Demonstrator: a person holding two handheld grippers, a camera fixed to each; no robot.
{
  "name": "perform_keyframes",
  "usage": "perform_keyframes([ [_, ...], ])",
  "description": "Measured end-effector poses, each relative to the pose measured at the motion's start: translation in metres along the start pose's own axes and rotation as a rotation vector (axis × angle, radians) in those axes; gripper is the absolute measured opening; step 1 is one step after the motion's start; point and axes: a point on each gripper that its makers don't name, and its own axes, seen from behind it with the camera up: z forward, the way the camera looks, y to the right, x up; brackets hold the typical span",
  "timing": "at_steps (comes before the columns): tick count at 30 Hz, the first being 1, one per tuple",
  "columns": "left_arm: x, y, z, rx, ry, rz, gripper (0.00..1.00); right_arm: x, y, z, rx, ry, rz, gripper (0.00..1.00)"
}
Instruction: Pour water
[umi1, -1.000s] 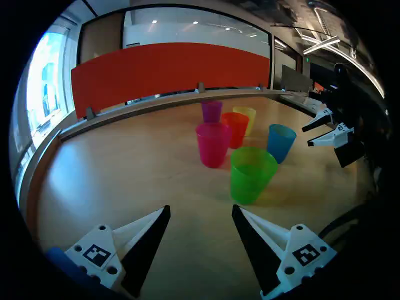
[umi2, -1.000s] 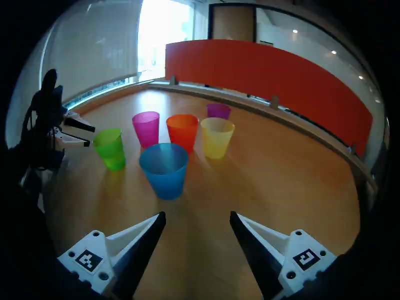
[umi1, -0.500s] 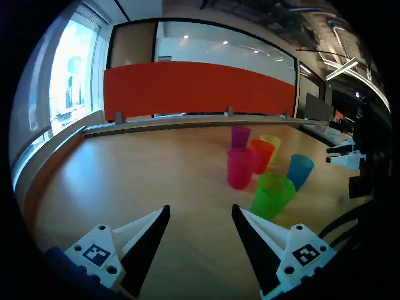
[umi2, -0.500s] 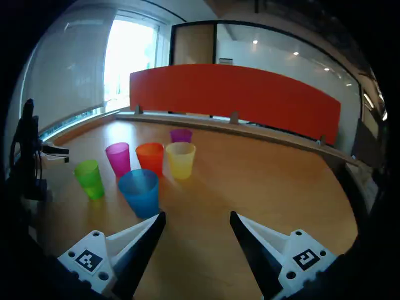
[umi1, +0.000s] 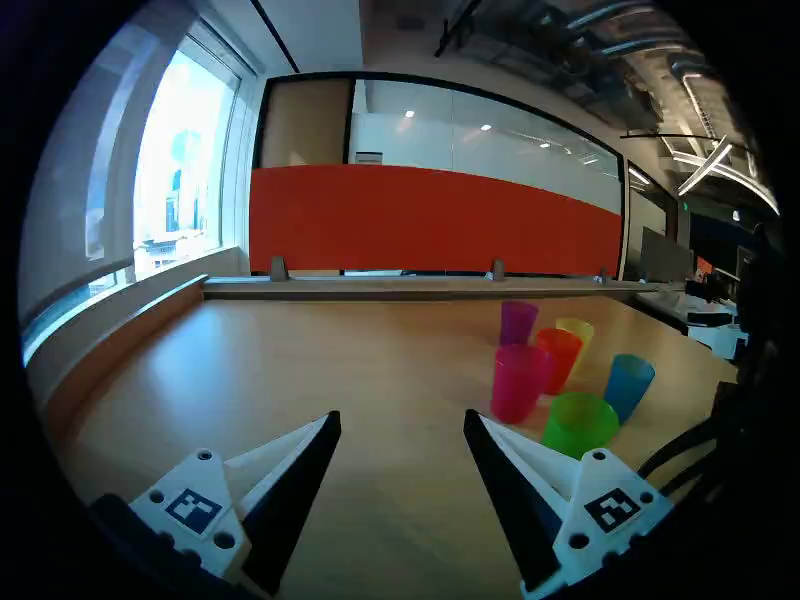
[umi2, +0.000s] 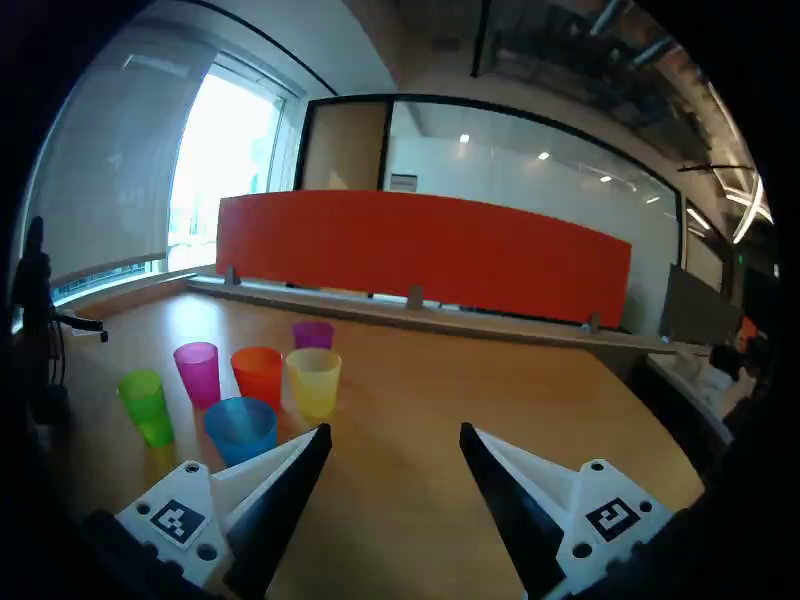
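Observation:
Several coloured plastic cups stand upright in a cluster on the wooden table (umi1: 280, 380). In the left gripper view they lie right of centre: green cup (umi1: 578, 424) nearest, then pink cup (umi1: 517, 382), blue cup (umi1: 628, 385), orange cup (umi1: 558, 358), yellow cup (umi1: 578, 333) and purple cup (umi1: 517, 321). My left gripper (umi1: 400, 435) is open and holds nothing. In the right gripper view the blue cup (umi2: 240, 430) sits just beyond the left finger, with the green cup (umi2: 145, 405), pink cup (umi2: 197, 372), orange cup (umi2: 258, 375), yellow cup (umi2: 313, 380) and purple cup (umi2: 312, 335) behind. My right gripper (umi2: 395, 440) is open and holds nothing.
A long orange partition (umi1: 430, 220) runs along the table's far edge, with a raised wooden ledge (umi1: 120, 340) and bright windows (umi2: 225, 190) on the window side. Broad bare tabletop (umi2: 480, 400) stretches beside the cups. Dark office furniture (umi2: 700, 310) stands past the table's end.
Both grippers have pulled back and tilted upward, so the cups look smaller and lower in each view. Both stay open. No cup has moved.

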Motion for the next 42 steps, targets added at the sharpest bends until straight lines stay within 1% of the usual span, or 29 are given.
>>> perform_keyframes([
  [6,0.018,-0.003,-0.001,0.031,0.069,0.023,0.91,0.026,0.017,0.001,-0.101,0.101,0.007,1.00],
  [9,0.030,-0.007,-0.001,0.052,0.109,0.039,0.91,0.032,0.021,0.000,-0.126,0.137,0.015,1.00],
  [12,0.040,-0.010,0.000,0.077,0.135,0.061,0.91,0.033,0.023,-0.001,-0.138,0.144,0.021,1.00],
  [17,0.054,-0.024,0.001,0.155,0.171,0.085,0.91,0.029,0.031,0.000,-0.160,0.144,0.060,1.00],
  [21,0.058,-0.033,-0.001,0.204,0.206,0.062,0.91,0.030,0.035,-0.001,-0.164,0.136,0.103,1.00],
  [23,0.055,-0.034,-0.001,0.211,0.211,0.042,0.91,0.034,0.036,-0.002,-0.165,0.136,0.118,1.00],
  [26,0.047,-0.039,0.002,0.215,0.203,0.014,0.91,0.043,0.035,-0.004,-0.165,0.141,0.129,1.00],
  [30,0.039,-0.046,0.005,0.234,0.201,-0.005,0.91,0.051,0.030,-0.004,-0.163,0.144,0.132,1.00],
  [32,0.039,-0.046,0.005,0.240,0.205,-0.009,0.91,0.052,0.028,-0.003,-0.161,0.138,0.133,1.00],
  [35,0.042,-0.041,0.005,0.236,0.221,-0.003,0.91,0.051,0.023,-0.002,-0.158,0.127,0.134,1.00],
  [42,0.044,-0.035,0.004,0.248,0.240,0.029,0.91,0.047,0.010,-0.002,-0.149,0.110,0.127,1.00],
])
